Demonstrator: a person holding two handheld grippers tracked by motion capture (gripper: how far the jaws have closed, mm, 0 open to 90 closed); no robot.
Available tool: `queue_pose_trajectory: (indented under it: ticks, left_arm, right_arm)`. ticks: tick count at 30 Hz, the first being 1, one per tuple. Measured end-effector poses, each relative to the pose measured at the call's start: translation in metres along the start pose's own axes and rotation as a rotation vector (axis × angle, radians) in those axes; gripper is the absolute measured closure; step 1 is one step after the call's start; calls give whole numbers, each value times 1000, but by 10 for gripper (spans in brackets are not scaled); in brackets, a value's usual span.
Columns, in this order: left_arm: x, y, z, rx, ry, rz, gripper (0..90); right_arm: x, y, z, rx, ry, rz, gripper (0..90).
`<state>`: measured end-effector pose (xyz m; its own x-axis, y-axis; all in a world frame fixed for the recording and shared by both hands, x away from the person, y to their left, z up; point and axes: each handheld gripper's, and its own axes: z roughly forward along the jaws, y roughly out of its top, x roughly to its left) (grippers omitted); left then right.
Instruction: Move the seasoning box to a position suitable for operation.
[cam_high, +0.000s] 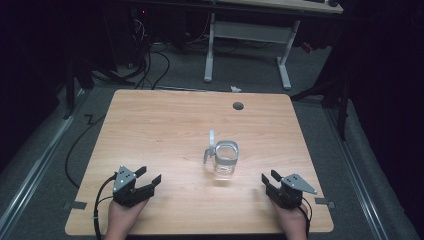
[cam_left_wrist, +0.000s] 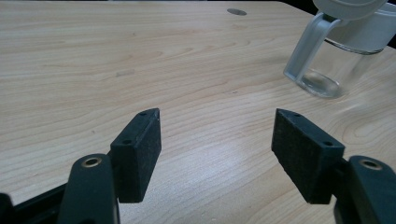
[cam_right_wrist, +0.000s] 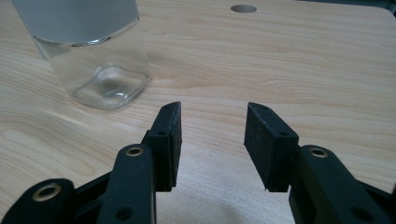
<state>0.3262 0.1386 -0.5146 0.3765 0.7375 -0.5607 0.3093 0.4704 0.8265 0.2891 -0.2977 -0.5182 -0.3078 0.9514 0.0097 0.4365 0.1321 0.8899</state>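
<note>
Clear glass makes up the body of the jar (cam_high: 226, 161), a squarish, thick-bottomed container with a pale frosted collar around its mouth and a light grey lid with its clasp arm (cam_high: 211, 145) swung up on the jar's left side. It stands upright on the wooden table (cam_high: 165, 120), a little nearer the person than the round cable hole (cam_high: 238, 105). It looks empty, so I judge it moderately heavy for its size, rigid, smooth enough to slip under the pads, and breakable if tipped or knocked against the wood. The hinged lid is likely loose and may swing when the jar is moved. The safest hold would be across two flat opposite walls of the body, below the collar, rather than by the thin plastic arm. The left gripper (cam_high: 148, 176) rests on the table well to the jar's left and nearer the person, its jaws spread wide with nothing between them. The right gripper (cam_high: 268, 178) sits to the jar's right, also nearer the person, jaws apart and empty; from its own view the jar (cam_right_wrist: 93, 56) stands ahead to the left.
</note>
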Motion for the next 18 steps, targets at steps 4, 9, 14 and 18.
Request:
queue_pose_trajectory:
  ticks: [4, 9, 14, 18]
  left_arm:
    - [1, -1, 1, 16, -13, 9, 310]
    - [1, -1, -1, 12, -10, 4, 307]
    - [-1, -2, -1, 17, -3, 1, 320]
    - [0, -6, 1, 38, 27, 30, 367]
  right_arm:
    - [1, -1, 2, 6, 9, 0, 576]
    - [1, -2, 4, 13, 19, 5, 587]
    - [6, -2, 7, 24, 44, -23, 618]
    - [12, 7, 11, 28, 69, -27, 717]
